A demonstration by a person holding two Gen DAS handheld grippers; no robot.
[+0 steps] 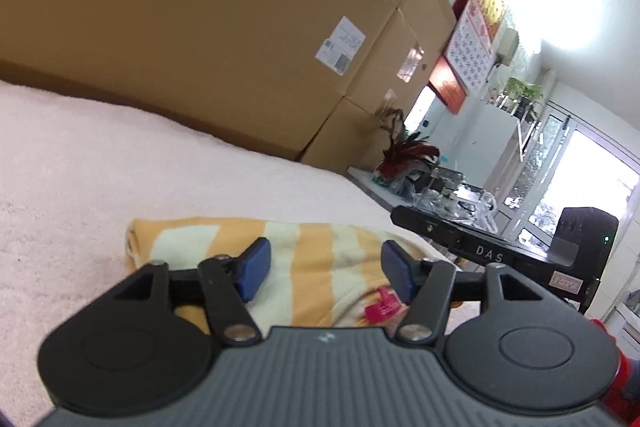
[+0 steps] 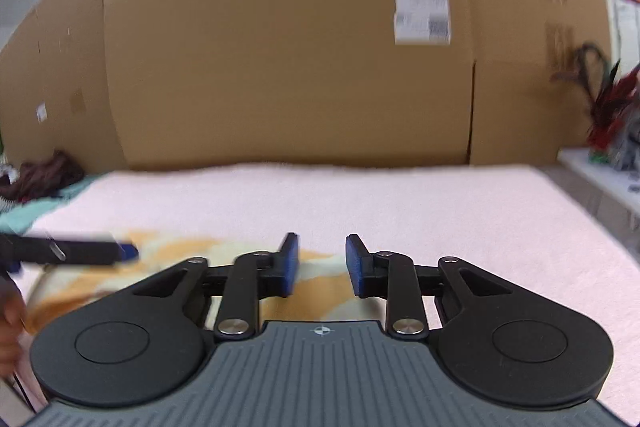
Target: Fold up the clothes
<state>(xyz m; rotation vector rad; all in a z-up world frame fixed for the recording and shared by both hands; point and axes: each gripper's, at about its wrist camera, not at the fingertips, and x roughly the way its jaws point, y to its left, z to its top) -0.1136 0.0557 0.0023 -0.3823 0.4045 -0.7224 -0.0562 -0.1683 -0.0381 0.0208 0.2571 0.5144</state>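
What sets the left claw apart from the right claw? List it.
1. The left claw gapes wide; the right claw is open less far.
2. The left claw hangs over the striped garment; the right claw sits at the garment's edge, pointing toward the bare pink blanket.
Shared: both empty, with blue pads.

Left gripper (image 1: 322,273): jaws spread wide, nothing pinched between the blue pads (image 1: 253,273), tilted a bit so the view leans.
Right gripper (image 2: 322,264): also parted, but a narrower gap than the left one, pads (image 2: 289,265) facing each other with nothing in between, sitting pretty level.
Right gripper seen from left cam (image 1: 500,255): its black body pokes in from the right side, just beyond the left one's right finger.
Left gripper seen from right cam (image 2: 68,250): blurry black bar with a blue tip, coming in from the left edge.
Hand (image 2: 10,323): a bit of skin at the far left edge, too blurred to say much.
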